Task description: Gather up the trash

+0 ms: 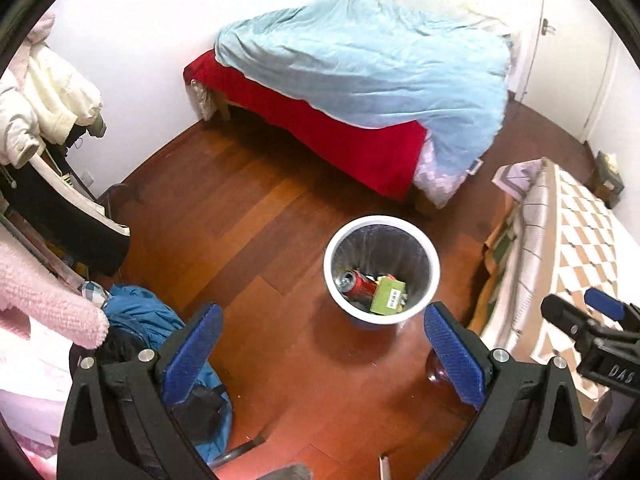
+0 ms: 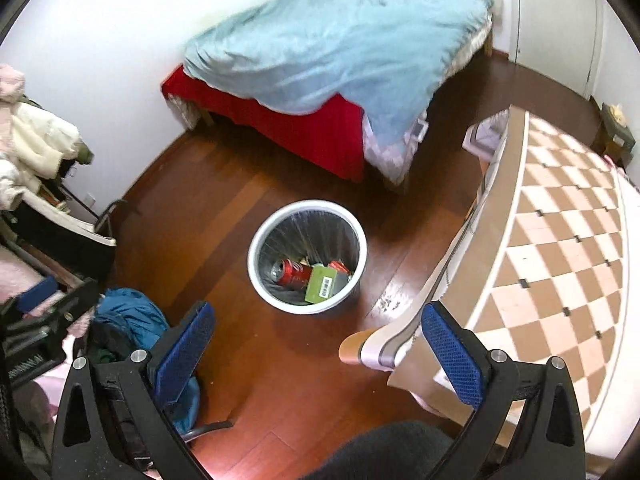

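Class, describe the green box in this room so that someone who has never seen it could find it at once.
Start at the bed with the pale blue duvet, then look to the wooden floor in front of it, where a white bin stands. The green box lies inside, beside a red can; it alone carries a white barcode label.

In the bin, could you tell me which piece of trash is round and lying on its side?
The red can, lying against the flat green box.
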`<action>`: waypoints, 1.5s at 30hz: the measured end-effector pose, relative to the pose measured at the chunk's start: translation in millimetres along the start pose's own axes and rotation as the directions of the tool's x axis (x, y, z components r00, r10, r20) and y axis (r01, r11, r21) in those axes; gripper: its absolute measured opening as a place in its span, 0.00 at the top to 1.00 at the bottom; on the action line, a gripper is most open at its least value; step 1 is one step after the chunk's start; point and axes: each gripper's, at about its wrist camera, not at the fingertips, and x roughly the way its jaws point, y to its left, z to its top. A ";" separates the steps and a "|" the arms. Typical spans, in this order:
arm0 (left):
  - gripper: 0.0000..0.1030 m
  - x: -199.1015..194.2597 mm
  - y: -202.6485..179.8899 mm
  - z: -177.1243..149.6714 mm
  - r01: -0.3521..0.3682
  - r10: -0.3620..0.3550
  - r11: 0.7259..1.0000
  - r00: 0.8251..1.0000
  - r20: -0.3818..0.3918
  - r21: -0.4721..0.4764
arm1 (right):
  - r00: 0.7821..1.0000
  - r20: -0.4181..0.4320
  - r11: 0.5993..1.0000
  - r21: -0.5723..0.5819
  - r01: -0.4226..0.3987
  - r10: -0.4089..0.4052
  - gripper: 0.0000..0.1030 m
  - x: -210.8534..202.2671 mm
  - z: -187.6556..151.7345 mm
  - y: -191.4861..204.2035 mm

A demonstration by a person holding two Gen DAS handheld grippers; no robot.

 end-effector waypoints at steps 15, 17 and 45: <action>0.00 -99.9 7.3 -12.4 0.227 -0.230 0.973 0.971 0.071 0.047 | 0.980 0.118 0.986 -0.043 -0.159 0.163 0.00 -140.3 -25.6 12.0; 0.00 -114.0 11.9 -10.7 0.254 -0.257 0.966 0.962 0.093 0.047 | 0.971 0.132 0.980 -0.044 -0.194 0.198 0.00 -152.6 -25.9 14.0; 0.00 -166.4 22.7 -18.3 0.364 -0.367 0.930 0.915 0.167 0.048 | 0.937 0.084 0.936 -0.127 -0.328 0.339 0.00 -191.4 -25.3 37.1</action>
